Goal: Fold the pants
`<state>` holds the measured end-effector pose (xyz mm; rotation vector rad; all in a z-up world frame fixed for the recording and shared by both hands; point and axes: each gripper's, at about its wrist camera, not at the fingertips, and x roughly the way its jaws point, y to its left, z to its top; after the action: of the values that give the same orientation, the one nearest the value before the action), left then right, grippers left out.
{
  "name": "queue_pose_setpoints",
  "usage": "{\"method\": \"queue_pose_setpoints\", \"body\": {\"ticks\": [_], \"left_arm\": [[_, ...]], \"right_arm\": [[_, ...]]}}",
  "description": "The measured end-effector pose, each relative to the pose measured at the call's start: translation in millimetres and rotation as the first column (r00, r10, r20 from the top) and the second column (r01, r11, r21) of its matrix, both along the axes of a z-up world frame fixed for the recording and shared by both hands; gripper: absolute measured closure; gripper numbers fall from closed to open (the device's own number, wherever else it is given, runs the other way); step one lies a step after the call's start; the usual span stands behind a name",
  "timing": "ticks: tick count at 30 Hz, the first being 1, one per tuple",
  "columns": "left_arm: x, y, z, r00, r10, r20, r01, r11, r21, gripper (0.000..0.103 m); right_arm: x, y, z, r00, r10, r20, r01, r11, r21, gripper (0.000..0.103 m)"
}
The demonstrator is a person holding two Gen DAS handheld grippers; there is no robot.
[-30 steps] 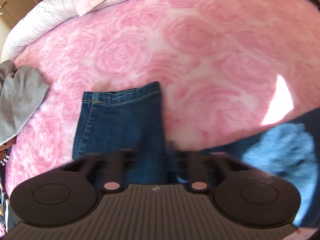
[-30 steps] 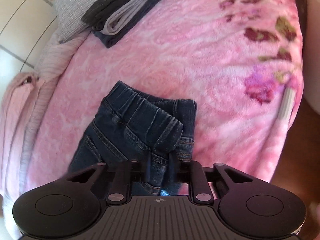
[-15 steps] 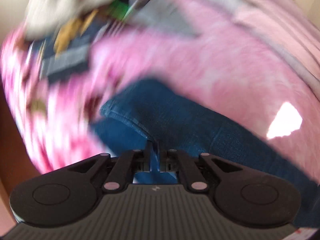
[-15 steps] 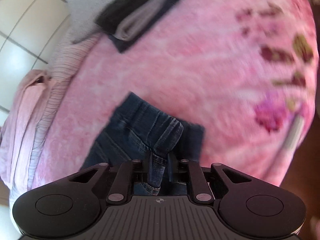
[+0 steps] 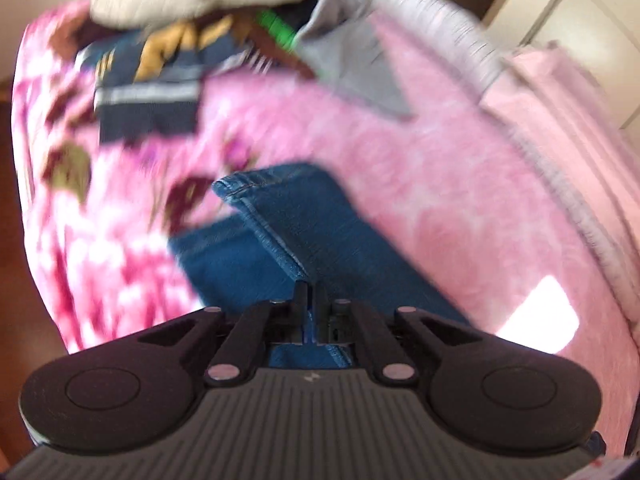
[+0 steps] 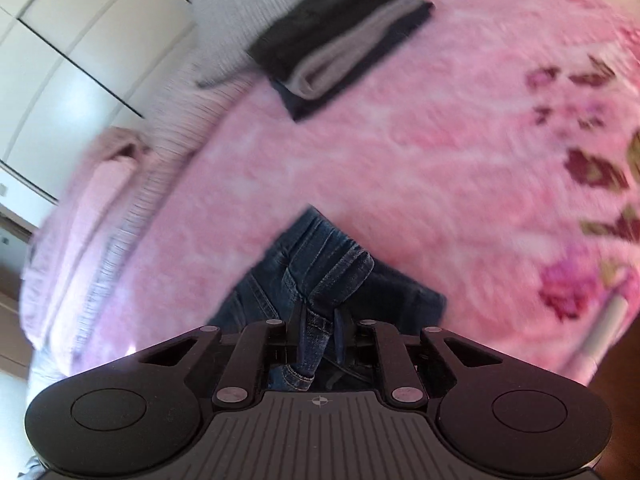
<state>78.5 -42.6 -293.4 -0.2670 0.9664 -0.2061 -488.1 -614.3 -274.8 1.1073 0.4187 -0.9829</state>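
Note:
Blue denim pants point(image 5: 320, 232) lie on a pink rose-pattern blanket point(image 5: 440, 200). In the left wrist view a leg runs away from me, its seamed edge folded over another layer. My left gripper point(image 5: 310, 292) is shut on that edge, with a thin strip of denim between its fingers. In the right wrist view the gathered waistband point(image 6: 320, 256) bunches up at my right gripper point(image 6: 320, 316). Its jaws are closing with a fold of waistband pinched between them and raised off the blanket point(image 6: 400, 160).
A stack of folded dark and grey clothes point(image 6: 340, 36) lies at the far end of the bed. A loose clothes pile point(image 5: 160, 72) and a grey garment point(image 5: 352, 64) lie beyond the leg. The bed edge and floor point(image 5: 16, 280) are at the left. Wardrobe doors point(image 6: 60, 60) stand behind.
The left gripper closed on the denim edge and swung across the bed with a roll, so its view now faces the clothes pile. The right gripper rose slightly, still pinching the waistband.

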Motion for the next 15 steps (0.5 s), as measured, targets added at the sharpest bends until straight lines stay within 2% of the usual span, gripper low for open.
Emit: {"method": "queue_pose_setpoints", "body": {"ticks": [3, 5, 7, 9, 12, 15], "left_arm": [[-7.3, 0.9, -0.7, 0.999, -0.043, 0.0, 0.043, 0.997, 0.07, 0.103], [-11.5, -1.8, -9.4, 0.997, -0.067, -0.043, 0.072, 0.989, 0.133, 0.103], [-16.2, -0.5, -6.5, 0.998, -0.064, -0.025, 0.066, 0.99, 0.121, 0.103], [-18.7, -0.8, -2.2, 0.997, -0.075, 0.0, 0.074, 0.99, 0.123, 0.103], [-20.2, -3.0, -6.6, 0.994, -0.108, -0.014, 0.109, 0.979, 0.172, 0.102], [-21.6, -0.4, -3.9, 0.995, -0.103, -0.011, 0.103, 0.979, 0.176, 0.101]], "right_arm": [[-2.5, -6.8, -20.1, 0.998, -0.004, -0.068, 0.01, 0.997, 0.079, 0.094], [-4.4, -2.7, -14.5, 0.999, -0.006, -0.034, 0.007, 0.999, 0.043, 0.094], [-6.2, 3.3, -6.0, 1.0, 0.004, -0.019, -0.004, 1.0, 0.002, 0.094], [-12.4, 7.0, -9.3, 1.0, -0.011, -0.014, 0.011, 1.0, 0.019, 0.094], [-20.5, 14.6, -21.6, 0.999, -0.033, -0.041, 0.036, 0.998, 0.059, 0.094], [-24.2, 21.1, -14.2, 0.999, -0.043, -0.016, 0.044, 0.998, 0.038, 0.094]]}}
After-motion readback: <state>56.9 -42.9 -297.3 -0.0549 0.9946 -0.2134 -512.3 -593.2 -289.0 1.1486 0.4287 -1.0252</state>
